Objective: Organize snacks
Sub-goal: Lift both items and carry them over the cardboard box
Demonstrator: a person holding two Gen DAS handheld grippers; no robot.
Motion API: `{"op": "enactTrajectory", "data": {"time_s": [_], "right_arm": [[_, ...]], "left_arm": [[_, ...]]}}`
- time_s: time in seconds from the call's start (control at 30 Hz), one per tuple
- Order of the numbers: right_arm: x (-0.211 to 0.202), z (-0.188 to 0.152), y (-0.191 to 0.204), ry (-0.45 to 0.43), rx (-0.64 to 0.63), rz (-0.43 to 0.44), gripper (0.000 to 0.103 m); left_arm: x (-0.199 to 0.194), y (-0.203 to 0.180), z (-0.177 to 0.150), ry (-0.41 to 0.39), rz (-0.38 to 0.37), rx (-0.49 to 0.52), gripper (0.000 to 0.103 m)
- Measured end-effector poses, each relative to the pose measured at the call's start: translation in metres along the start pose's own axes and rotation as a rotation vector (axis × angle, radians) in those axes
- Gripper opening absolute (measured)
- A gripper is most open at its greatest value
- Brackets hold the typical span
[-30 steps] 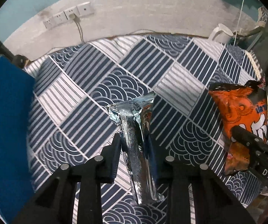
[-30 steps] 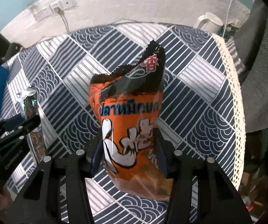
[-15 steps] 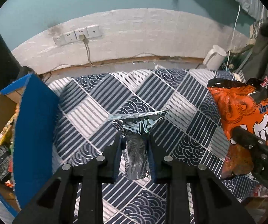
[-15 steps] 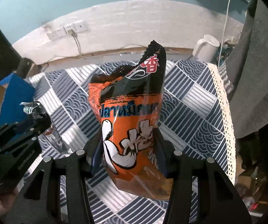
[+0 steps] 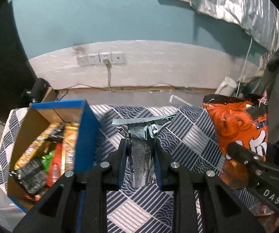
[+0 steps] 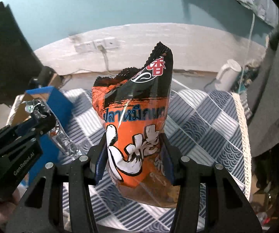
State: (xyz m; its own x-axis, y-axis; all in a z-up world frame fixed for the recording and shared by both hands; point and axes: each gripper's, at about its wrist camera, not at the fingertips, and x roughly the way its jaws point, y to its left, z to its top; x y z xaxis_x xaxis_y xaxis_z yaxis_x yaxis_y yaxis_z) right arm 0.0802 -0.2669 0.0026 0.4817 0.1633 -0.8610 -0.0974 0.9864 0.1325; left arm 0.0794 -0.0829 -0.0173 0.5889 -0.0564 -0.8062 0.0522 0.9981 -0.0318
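Note:
My left gripper (image 5: 139, 145) is shut on a silver foil snack packet (image 5: 141, 151), held upright above the patterned cloth. My right gripper (image 6: 134, 141) is shut on an orange and black snack bag (image 6: 135, 120), also held up in the air. The orange bag shows at the right of the left wrist view (image 5: 240, 136); the silver packet shows at the left of the right wrist view (image 6: 61, 134). A blue cardboard box (image 5: 85, 134) with several snack packs inside stands left of my left gripper and also shows in the right wrist view (image 6: 56, 104).
The table carries a navy and white patterned cloth (image 5: 188, 141) with a lace edge on the right (image 6: 244, 136). A white kettle (image 6: 228, 73) stands at the far right. Wall sockets with a cable (image 5: 100, 58) are behind. A dark monitor (image 5: 1, 58) stands at the far left.
Both grippers have lifted and tilted up with their packets, so the wall shows more. The blue box with its contents has come into view on the left.

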Motion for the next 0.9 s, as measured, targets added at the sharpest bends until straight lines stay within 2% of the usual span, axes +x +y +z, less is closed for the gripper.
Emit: {"op": "enactTrajectory", "data": {"time_s": [0.17, 0.5, 0.6, 0.9], "right_arm": [[-0.007, 0.012, 0.033, -0.017, -0.038, 0.037, 0.049], [-0.008, 0.030, 0.111, -0.026, -0.115, 0.123, 0.049], [-0.004, 0.032, 0.138, -0.018, -0.145, 0.143, 0.049], [0.016, 0.034, 0.200, 0.016, -0.203, 0.168, 0.049]], "left_arm": [[-0.022, 0.035, 0.004, -0.040, 0.025, -0.031, 0.025], [-0.045, 0.109, 0.003, -0.064, 0.033, -0.120, 0.025], [-0.049, 0.128, 0.001, -0.061, 0.022, -0.149, 0.025], [-0.049, 0.189, -0.011, -0.059, 0.078, -0.214, 0.025]]}}
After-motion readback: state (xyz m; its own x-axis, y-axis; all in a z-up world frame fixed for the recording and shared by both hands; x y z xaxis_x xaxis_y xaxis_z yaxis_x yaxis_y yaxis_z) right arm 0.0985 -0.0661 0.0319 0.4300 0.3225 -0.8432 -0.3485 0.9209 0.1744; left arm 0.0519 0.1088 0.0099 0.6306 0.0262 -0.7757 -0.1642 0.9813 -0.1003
